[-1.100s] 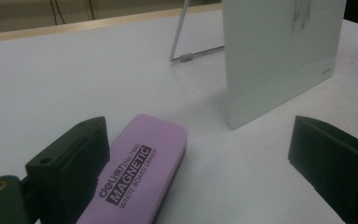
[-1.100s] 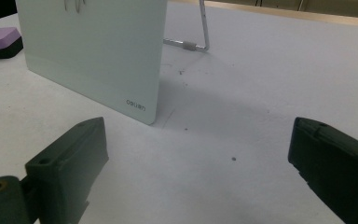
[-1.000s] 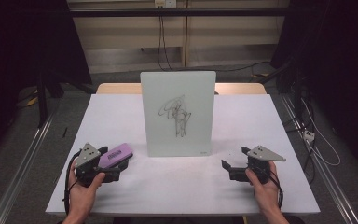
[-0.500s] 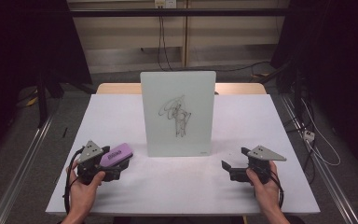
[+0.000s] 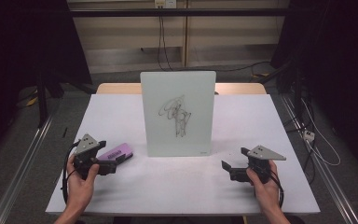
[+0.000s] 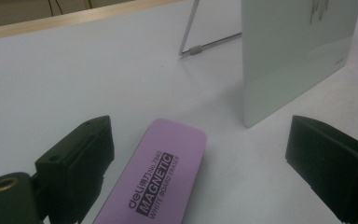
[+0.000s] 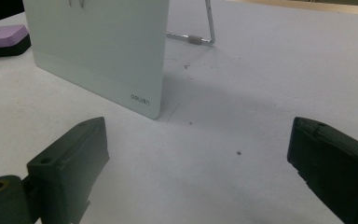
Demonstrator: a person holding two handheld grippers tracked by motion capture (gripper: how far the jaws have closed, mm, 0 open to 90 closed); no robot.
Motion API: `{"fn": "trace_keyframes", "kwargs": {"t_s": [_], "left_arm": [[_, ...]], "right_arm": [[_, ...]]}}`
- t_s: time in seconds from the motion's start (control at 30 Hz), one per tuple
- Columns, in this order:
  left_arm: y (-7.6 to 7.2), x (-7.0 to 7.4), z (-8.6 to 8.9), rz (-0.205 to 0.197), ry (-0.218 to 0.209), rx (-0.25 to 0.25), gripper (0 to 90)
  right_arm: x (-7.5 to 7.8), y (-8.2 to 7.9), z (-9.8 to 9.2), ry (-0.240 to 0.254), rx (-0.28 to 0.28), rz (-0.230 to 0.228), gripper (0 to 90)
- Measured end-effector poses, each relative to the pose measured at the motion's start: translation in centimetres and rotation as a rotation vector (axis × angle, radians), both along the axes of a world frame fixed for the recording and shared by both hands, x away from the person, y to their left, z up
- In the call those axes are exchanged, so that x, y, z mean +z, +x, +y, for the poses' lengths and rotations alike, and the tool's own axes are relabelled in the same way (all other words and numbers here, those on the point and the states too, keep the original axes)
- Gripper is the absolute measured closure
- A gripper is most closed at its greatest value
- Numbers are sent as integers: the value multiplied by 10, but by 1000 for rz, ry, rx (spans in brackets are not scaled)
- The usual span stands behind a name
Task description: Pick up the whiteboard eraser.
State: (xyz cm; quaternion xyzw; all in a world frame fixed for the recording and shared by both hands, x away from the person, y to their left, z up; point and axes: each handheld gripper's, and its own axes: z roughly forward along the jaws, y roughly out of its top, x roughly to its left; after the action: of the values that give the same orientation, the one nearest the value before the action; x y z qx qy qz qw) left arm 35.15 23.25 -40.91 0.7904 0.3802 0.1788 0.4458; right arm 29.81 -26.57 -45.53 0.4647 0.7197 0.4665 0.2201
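my left fingers (image 6: 200, 163) stand wide around the eraser (image 6: 156, 179), gripping nothing, lined up to wipe the board (image 5: 178, 112); right fingers (image 7: 200, 172) open, empty.

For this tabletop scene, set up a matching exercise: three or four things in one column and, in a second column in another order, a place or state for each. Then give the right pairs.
Things:
1. eraser
2. whiteboard
3. left gripper
4. right gripper

Places or states:
A. stands upright on a wire stand, black scribble on its face
B. open over bare table, nothing between its jaws
C. purple, lies flat on the table
D. open, with the eraser between its jaws but not clamped

Pairs: 1-C, 2-A, 3-D, 4-B
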Motion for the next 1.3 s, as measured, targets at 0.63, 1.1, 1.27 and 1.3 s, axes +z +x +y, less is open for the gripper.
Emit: {"fn": "trace_keyframes", "kwargs": {"t_s": [0.63,1.1,1.27,1.3], "left_arm": [[18,16,-5,49,112,-118,81],[40,21,-16,124,222,-206,102],[47,17,-22,167,281,-216,130],[48,16,-22,175,292,-224,135]], "right_arm": [[-1,1,0,5,-3,7,52],[0,2,2,8,6,2,52],[-1,3,3,3,19,0,53],[-1,3,3,2,21,-4,52]]}}
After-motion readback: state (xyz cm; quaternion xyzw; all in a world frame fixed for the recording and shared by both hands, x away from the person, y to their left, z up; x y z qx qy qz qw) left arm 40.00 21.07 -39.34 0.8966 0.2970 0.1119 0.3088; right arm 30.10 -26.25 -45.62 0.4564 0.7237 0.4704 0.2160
